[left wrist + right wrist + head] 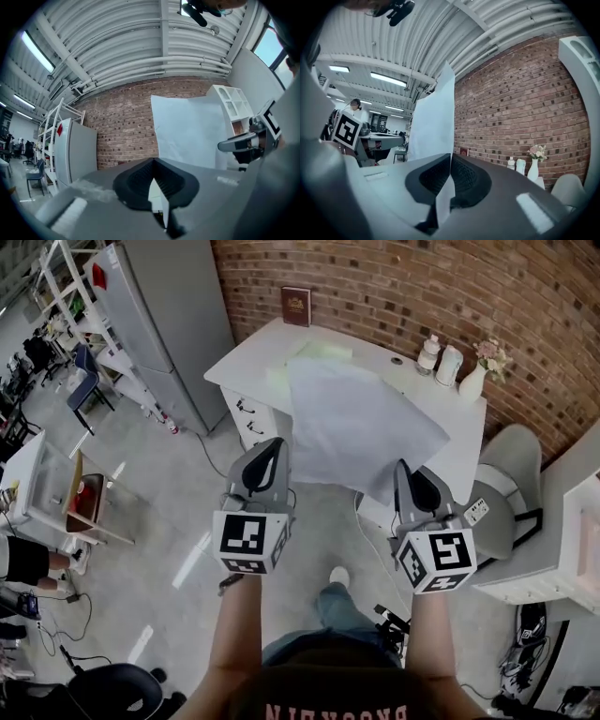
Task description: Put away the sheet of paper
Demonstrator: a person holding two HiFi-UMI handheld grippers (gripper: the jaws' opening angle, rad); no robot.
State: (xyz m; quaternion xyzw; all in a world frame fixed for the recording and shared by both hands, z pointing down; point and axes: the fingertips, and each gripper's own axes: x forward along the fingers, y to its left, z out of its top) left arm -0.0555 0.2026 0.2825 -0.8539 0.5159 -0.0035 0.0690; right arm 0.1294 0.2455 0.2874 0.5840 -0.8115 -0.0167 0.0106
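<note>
**Item: sheet (361, 423).** One large thin sheet, white with a faint blue cast. It is lightly creased and one far corner juts to the right.

**Location.** In the air, stretched between the two grippers in front of the white desk (251, 360). In the head view its far part overlaps the desk's front edge. Whether it is over the desk or short of it cannot be told.

**Left gripper (153, 160).** Jaws pressed together on the sheet's near left corner. A sliver of paper shows in the seam.

**Right gripper (450, 157).** Jaws likewise clamped on the near right corner, with paper trailing below the pads.

**Nearby.**
- Pale green papers (317, 354) lie on the desk top.
- A book (296, 306) stands against the brick wall.
- A vase (472, 382) stands at the desk's right end.
- A chair (511, 460) is beside the desk.

**Step in hand (judged).** Carrying the sheet to its resting place, probably the desk top by the green papers.

**Handling notes (judged).**
- Hold both grips firm and the hands a steady width apart. Pulled wider the sheet may tear at the pads; brought closer it buckles.
- Bring it in level and low, and let the far edge land first.
- Steer left of the vase.
- Release both corners together once it lies flat.
</note>
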